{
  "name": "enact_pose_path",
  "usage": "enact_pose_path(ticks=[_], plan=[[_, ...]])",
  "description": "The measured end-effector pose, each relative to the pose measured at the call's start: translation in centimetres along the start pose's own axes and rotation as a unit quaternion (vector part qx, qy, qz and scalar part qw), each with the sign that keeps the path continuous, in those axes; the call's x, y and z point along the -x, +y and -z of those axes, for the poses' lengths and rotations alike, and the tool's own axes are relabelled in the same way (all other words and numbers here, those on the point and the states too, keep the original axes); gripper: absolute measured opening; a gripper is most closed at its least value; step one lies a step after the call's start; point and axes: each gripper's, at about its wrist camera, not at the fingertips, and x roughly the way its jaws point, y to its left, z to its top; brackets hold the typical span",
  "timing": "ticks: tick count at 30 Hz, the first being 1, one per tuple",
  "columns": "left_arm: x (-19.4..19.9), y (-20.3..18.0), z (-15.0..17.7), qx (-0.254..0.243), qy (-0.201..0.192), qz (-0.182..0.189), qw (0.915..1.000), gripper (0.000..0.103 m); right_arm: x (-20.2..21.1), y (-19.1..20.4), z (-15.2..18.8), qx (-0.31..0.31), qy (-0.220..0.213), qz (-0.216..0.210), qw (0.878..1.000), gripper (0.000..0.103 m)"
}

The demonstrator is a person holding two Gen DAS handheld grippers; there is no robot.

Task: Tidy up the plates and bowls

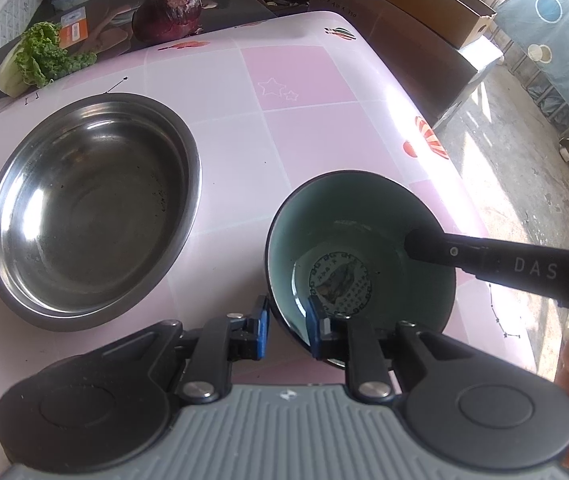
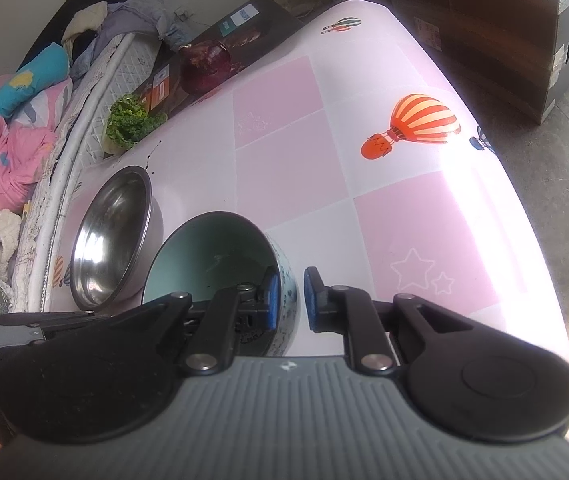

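Both grippers straddle the ceramic bowl's (image 1: 358, 248) rim on the table (image 1: 304, 128) beside the steel basin (image 1: 92, 208): left gripper (image 1: 287, 330) and right gripper (image 2: 289, 300) are parted, not clamped. Lifting unclamped, or with uneven pinch, risks tipping it.

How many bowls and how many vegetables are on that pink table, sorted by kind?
Steel bowls: 1
Teal bowls: 1
Red cabbages: 1
Lettuces: 1
Total: 4
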Motion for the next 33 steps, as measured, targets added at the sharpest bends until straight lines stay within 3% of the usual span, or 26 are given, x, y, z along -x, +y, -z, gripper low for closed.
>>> enact_pose_path(ticks=[33], plan=[[-0.14,-0.54,0.19,0.001,0.012,0.003,0.9999,0.024,0.02,0.45,0.01,0.019,-0.006,0.013,1.0,0.012]])
